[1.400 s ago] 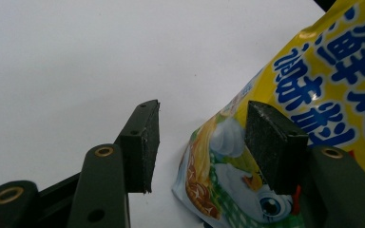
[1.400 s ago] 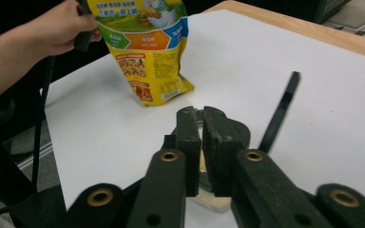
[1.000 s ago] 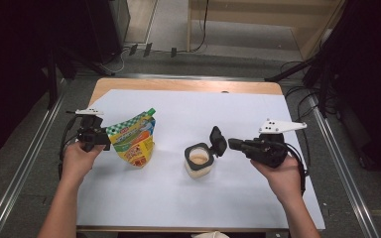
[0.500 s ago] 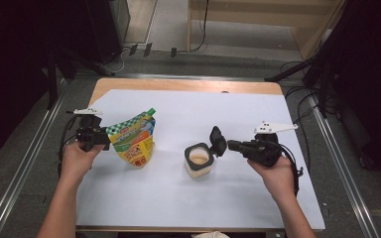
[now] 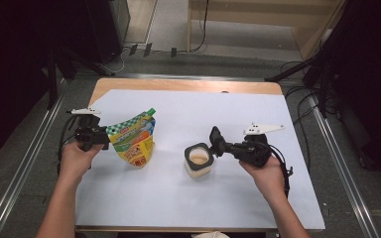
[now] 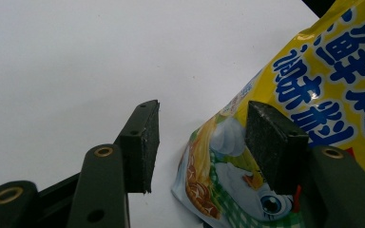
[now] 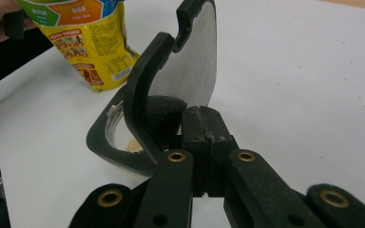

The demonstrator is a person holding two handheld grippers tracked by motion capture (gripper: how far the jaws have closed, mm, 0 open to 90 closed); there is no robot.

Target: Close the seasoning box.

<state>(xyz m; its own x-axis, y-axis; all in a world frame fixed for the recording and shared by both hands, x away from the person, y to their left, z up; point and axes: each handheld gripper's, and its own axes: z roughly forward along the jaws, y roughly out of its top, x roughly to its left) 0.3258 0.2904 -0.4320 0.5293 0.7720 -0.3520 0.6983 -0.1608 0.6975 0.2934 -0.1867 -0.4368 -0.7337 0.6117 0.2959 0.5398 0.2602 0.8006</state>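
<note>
A yellow snack pouch [image 5: 131, 141] stands on the white table [image 5: 188, 208], left of centre. My left gripper [image 5: 101, 140] is at its left edge. In the left gripper view the pouch [image 6: 313, 85] lies behind the right pad, while the left pad [image 6: 145, 142] stands clear of it, so the jaws are open. A small jar [image 5: 198, 161] with pale contents stands at centre, its black flip lid [image 5: 214, 136] raised. My right gripper [image 5: 223, 147] is shut, its tips at the base of the lid [image 7: 190, 57], just right of the jar's black rim [image 7: 100, 142].
A person's hands hold both grippers from the near edge of the table. Metal rails [image 5: 25, 163] run along both sides of the table, and cables lie on the floor beyond its far edge [image 5: 188, 84].
My right gripper has come down a little and moved left, closer to the jar and its lid. The left gripper and the pouch have stayed put.
</note>
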